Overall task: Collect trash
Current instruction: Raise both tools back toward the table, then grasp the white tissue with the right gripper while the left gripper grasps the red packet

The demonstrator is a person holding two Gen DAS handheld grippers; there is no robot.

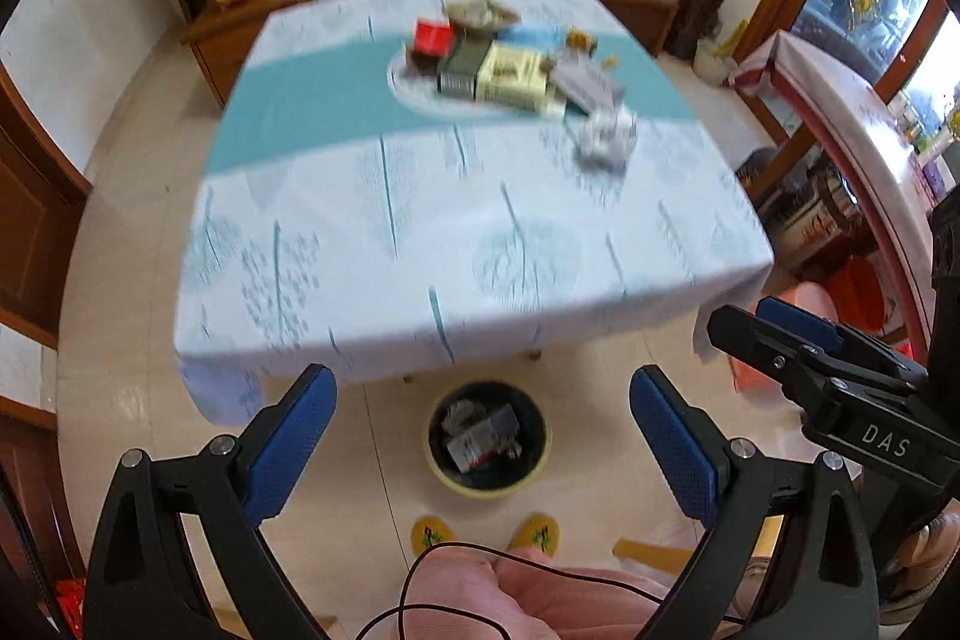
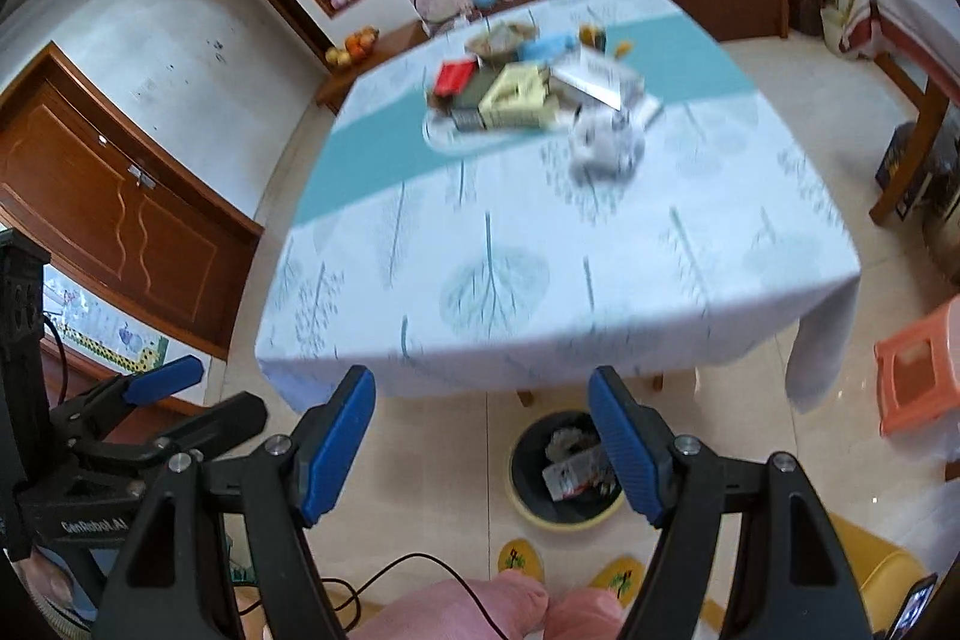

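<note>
A yellow-rimmed trash bin (image 1: 487, 437) with a black liner stands on the floor below the table's near edge and holds crumpled wrappers; it also shows in the right wrist view (image 2: 561, 466). A crumpled white paper wad (image 1: 603, 139) lies on the tablecloth right of centre, also in the right wrist view (image 2: 606, 142). Boxes and packets (image 1: 498, 64) are piled on a round plate at the table's middle. My left gripper (image 1: 483, 400) is open and empty above the bin. My right gripper (image 2: 483, 400) is open and empty; it appears at the right in the left wrist view (image 1: 744, 319).
The table (image 1: 420, 280) carries a white and teal cloth that hangs over its edges. An orange plastic stool (image 2: 918, 370) stands at the right. A wooden sideboard (image 1: 252, 16) runs along the far wall. My knees and yellow slippers (image 1: 540, 535) are at the bottom.
</note>
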